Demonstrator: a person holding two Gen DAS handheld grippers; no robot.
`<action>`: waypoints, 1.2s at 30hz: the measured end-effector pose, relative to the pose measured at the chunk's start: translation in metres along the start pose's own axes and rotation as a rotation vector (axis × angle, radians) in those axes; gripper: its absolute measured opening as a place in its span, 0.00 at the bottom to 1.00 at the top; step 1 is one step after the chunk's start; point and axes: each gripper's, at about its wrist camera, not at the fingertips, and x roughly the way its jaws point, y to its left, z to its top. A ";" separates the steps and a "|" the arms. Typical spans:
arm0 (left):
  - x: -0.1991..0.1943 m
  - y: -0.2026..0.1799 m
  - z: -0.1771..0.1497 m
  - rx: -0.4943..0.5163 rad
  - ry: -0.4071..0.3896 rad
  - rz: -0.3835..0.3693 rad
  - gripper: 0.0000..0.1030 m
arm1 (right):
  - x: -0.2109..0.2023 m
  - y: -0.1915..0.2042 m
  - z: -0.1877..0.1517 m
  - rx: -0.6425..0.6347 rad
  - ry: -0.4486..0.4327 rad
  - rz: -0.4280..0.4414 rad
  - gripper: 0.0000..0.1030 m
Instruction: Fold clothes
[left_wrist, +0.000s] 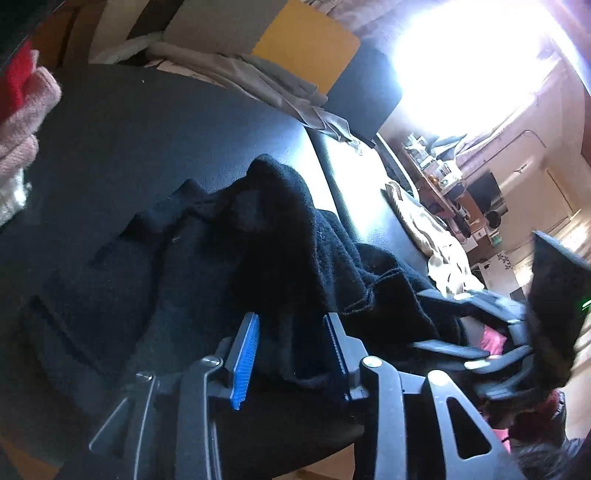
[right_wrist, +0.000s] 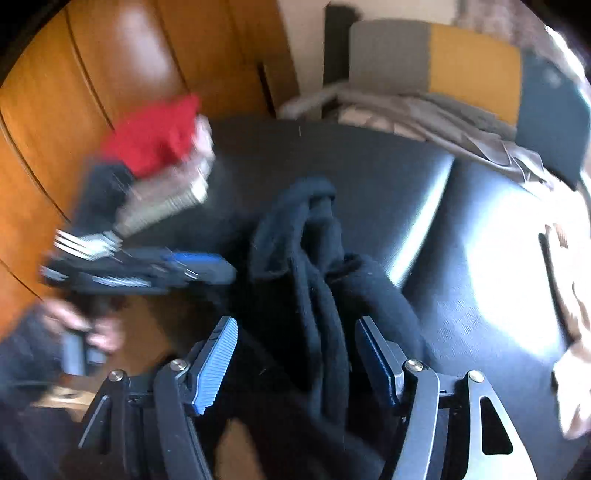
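A black knitted garment (left_wrist: 280, 229) lies bunched and partly spread on the dark table (left_wrist: 147, 122). My left gripper (left_wrist: 291, 321) stands over its near part with a fold of the black cloth between the blue pads. The left pad's face is bare, so the jaws are open. My right gripper (right_wrist: 295, 325) straddles a rope-like bunch of the same garment (right_wrist: 314, 236); its pads stand apart from the cloth, open. Each gripper shows in the other's view: the right one (left_wrist: 428, 321) at the garment's right edge, the left one (right_wrist: 221, 271) blurred at the left, held by a hand (right_wrist: 74, 328).
A stack of folded red and pink clothes (right_wrist: 155, 136) sits at the table's far left (left_wrist: 22, 96). Grey cloth (left_wrist: 266, 81) lies along the back edge. A cream patterned cloth (left_wrist: 436, 236) lies at the right. A wooden door (right_wrist: 74, 92) stands behind.
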 end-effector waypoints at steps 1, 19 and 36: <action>0.002 0.002 0.002 -0.007 0.009 0.001 0.38 | 0.007 0.001 -0.002 -0.017 0.028 -0.004 0.21; 0.045 -0.026 0.008 0.071 0.115 0.019 0.42 | -0.155 -0.143 -0.069 0.312 -0.228 -0.600 0.08; 0.037 -0.142 0.055 0.371 0.060 -0.037 0.43 | -0.130 -0.201 -0.135 0.619 -0.338 -0.084 0.56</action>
